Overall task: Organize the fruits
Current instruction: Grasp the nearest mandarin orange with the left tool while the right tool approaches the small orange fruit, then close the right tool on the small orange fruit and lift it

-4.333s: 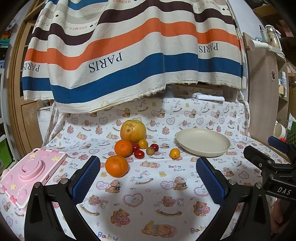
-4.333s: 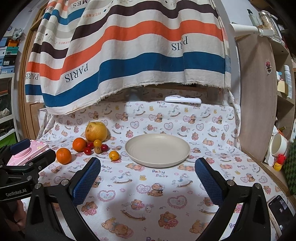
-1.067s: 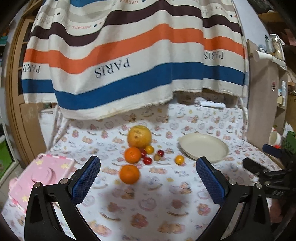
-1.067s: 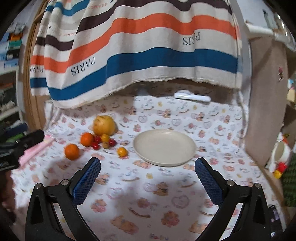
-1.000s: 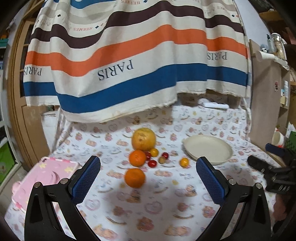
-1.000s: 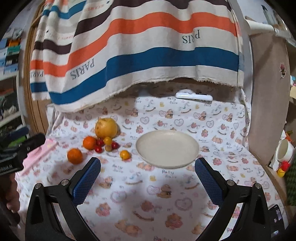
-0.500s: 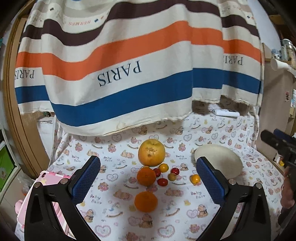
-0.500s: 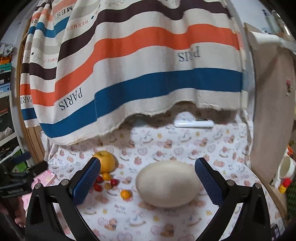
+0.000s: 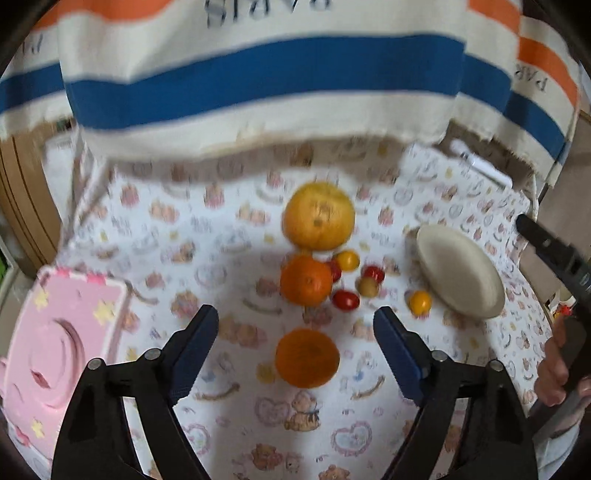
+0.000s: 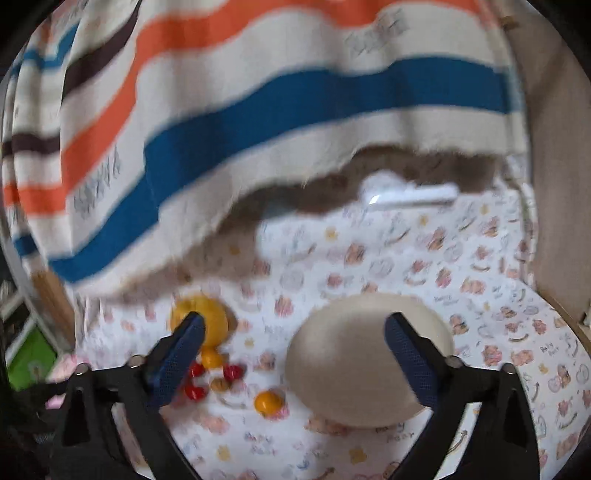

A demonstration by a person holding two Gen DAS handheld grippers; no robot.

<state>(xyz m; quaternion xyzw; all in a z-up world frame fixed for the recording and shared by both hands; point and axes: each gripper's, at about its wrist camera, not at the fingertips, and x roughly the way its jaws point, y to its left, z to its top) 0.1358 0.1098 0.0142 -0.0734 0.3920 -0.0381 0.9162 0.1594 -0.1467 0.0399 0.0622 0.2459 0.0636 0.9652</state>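
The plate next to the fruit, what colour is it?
Plain cream or beige, no pattern. The plate shows best in the right wrist view.

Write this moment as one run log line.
left gripper: jaws closing, empty | right gripper: jaws closing, empty | plate: no fruit

Little can be read. On the striped cloth (image 9: pixel 258 74) hanging behind the table, dark capital letters spell "PARIS" at the top edge of the left wrist view (cut off and blurred), and again at its far right on the orange-and-cream fold. In the right wrist view the cloth's lettering (image 10: pixel 376 35) is too smeared to read, as is the tablecloth print (image 10: pixel 399 435).
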